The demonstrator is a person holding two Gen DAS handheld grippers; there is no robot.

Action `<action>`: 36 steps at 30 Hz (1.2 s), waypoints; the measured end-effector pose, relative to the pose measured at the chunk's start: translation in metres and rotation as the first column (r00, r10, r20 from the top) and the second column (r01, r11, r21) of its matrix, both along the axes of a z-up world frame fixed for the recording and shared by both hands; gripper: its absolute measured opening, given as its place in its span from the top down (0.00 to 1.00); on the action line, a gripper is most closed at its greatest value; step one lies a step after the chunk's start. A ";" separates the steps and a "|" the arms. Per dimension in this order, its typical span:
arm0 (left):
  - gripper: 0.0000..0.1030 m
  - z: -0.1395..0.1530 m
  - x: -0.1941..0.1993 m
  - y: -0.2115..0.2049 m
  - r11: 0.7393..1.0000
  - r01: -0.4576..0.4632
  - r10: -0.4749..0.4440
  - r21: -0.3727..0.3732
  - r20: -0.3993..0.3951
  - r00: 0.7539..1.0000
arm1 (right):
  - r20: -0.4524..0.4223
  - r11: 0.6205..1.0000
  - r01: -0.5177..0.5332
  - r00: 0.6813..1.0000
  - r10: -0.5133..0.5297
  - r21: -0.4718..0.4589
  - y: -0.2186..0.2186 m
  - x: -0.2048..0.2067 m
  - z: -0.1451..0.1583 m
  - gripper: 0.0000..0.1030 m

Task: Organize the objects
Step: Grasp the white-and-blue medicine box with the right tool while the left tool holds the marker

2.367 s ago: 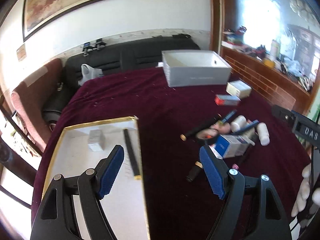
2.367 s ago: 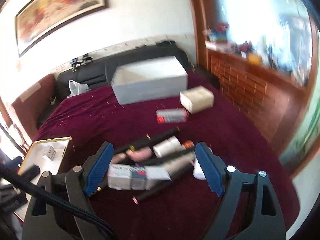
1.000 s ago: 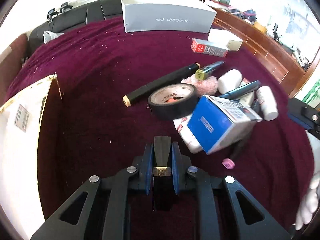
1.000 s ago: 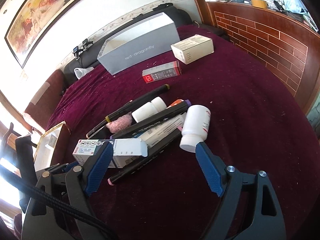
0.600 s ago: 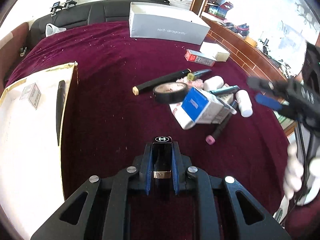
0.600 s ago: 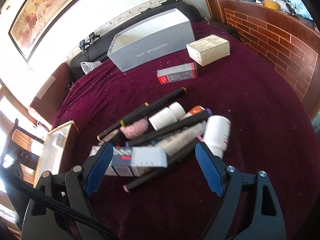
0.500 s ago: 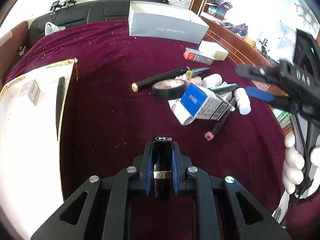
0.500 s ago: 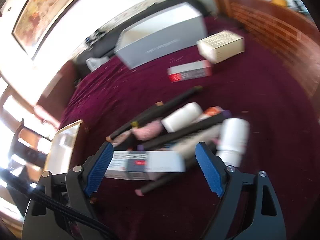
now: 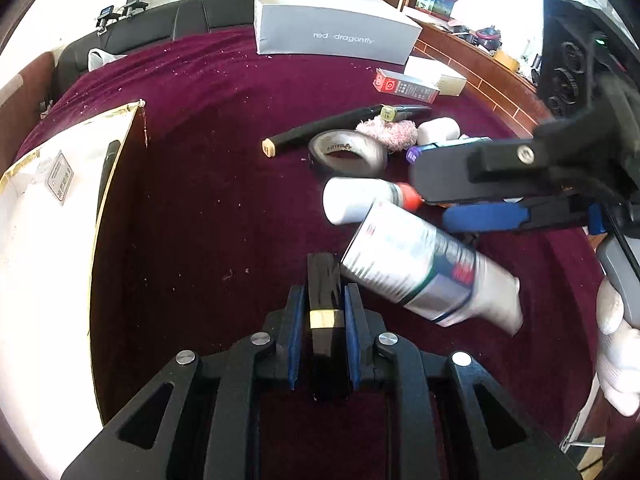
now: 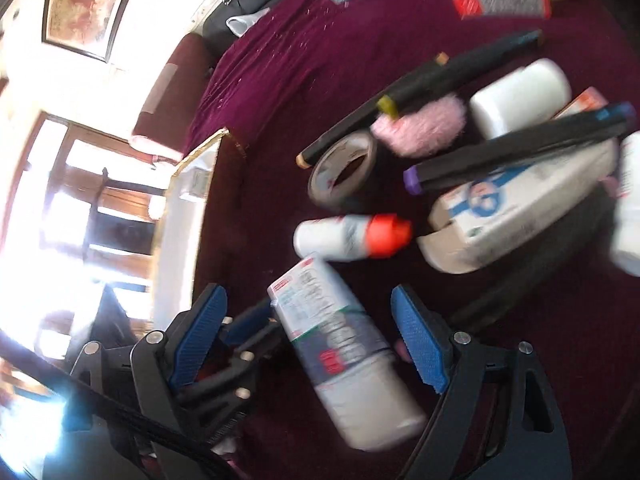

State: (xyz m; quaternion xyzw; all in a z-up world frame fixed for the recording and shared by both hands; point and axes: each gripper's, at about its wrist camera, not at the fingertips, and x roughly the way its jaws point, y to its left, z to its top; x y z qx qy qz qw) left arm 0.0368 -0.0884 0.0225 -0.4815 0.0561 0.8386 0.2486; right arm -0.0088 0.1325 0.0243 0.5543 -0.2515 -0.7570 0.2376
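Observation:
My left gripper (image 9: 322, 304) is shut on a black lipstick tube (image 9: 323, 280) with a gold band, held above the maroon cloth. To its left lies the gold-rimmed white tray (image 9: 40, 248) with a black pen (image 9: 107, 168) in it. My right gripper (image 10: 310, 336) stands open and points down at the pile. A blurred white-and-blue carton (image 10: 340, 344) lies between its fingers with a gap on each side. In the left wrist view that carton (image 9: 424, 276) lies tilted just right of the lipstick, below the right gripper (image 9: 464, 196).
A tape roll (image 9: 348, 152), a red-capped white bottle (image 9: 360, 200), black markers (image 9: 324, 128), a pink puff (image 9: 388, 130) and a large white tube box (image 10: 520, 208) crowd the middle. A grey open box (image 9: 336, 36) and a small red carton (image 9: 404, 86) sit further back. A white-gloved hand (image 9: 616, 344) is at the right edge.
My right gripper has swung down and leftward over the pile. The white-and-blue carton has come off the pile and now lies near the left gripper. The left gripper keeps its hold on the lipstick.

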 end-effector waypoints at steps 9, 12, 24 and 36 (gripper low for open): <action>0.86 0.012 0.006 -0.025 1.000 -0.018 0.018 0.021 0.003 1.000 | -0.164 0.932 -0.048 0.980 0.114 0.360 -0.036 0.029 0.022 0.18; 0.86 0.003 0.005 -0.023 1.000 -0.022 0.022 0.006 0.041 0.999 | -0.181 0.899 -0.058 0.972 0.150 0.434 -0.049 0.033 0.012 0.21; 0.86 0.005 0.023 -0.024 1.000 -0.028 0.028 0.005 -0.010 1.000 | -0.173 0.833 -0.010 0.977 0.127 0.553 -0.073 0.032 -0.005 0.69; 0.86 0.093 0.028 -0.121 0.974 -0.119 0.140 0.195 -0.099 0.985 | -0.266 0.928 0.014 0.959 0.092 0.372 -0.083 0.034 0.072 0.69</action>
